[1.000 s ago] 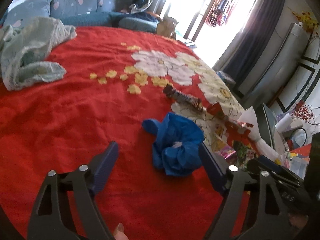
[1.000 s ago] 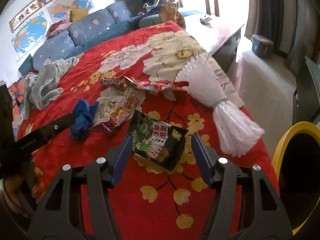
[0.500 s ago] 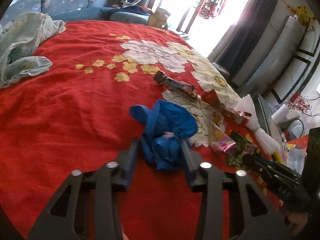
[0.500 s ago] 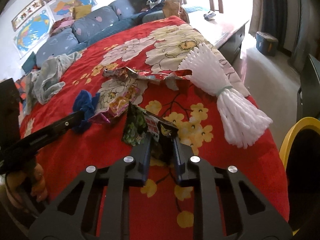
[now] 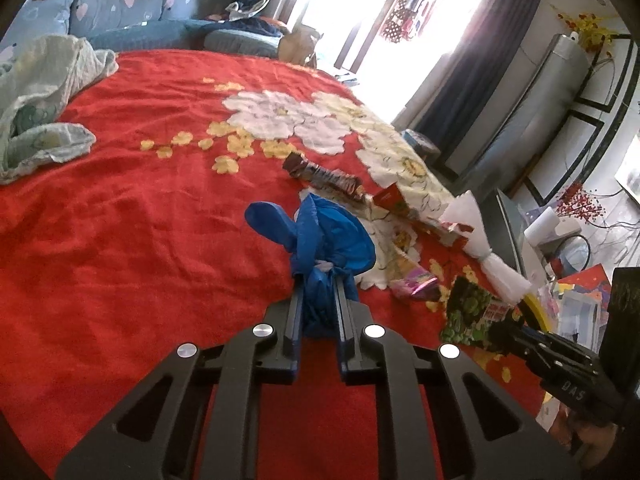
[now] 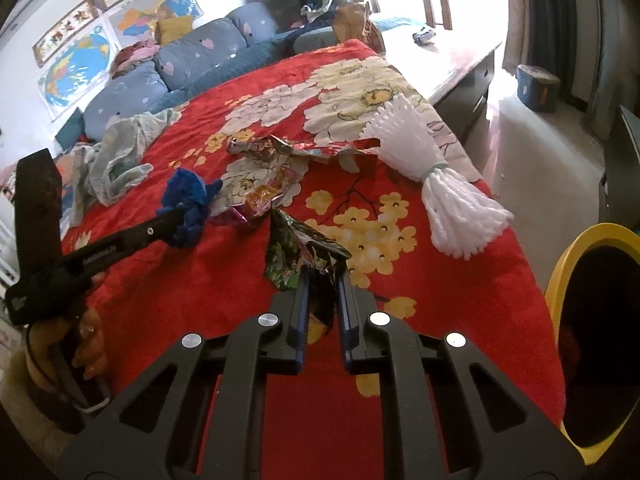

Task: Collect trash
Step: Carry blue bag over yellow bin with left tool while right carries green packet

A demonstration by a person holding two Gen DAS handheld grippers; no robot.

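Left tool: fingers nearly together, clamped on the lower part of a crumpled blue plastic bag. The bag bulges above the fingertips and sits over the red floral blanket covering the bed; whether it touches the blanket cannot be told.

Right tool: fingers drawn close, pinching a dark green snack wrapper. The wrapper stands folded and upright above the fingertips, over the yellow flower print near the bed's foot.

Items lying loose on the blanket:
- A pink and yellow foil wrapper, between the blue bag and the green wrapper, near both.
- A long brown candy wrapper, beyond the blue bag toward the white flower print.
- Red torn packaging, just beside the brown wrapper and touching the fanned end of a white foam net bundle.
- The foam bundle is tied at its middle with a pale band and lies near the bed's right edge.
- A pale green cloth, crumpled, well apart from the trash toward the headboard side.

Off the bed: a yellow-rimmed bin with a dark interior stands beside the bed's foot corner, to the right of the right tool. Blue pillows line the far end.
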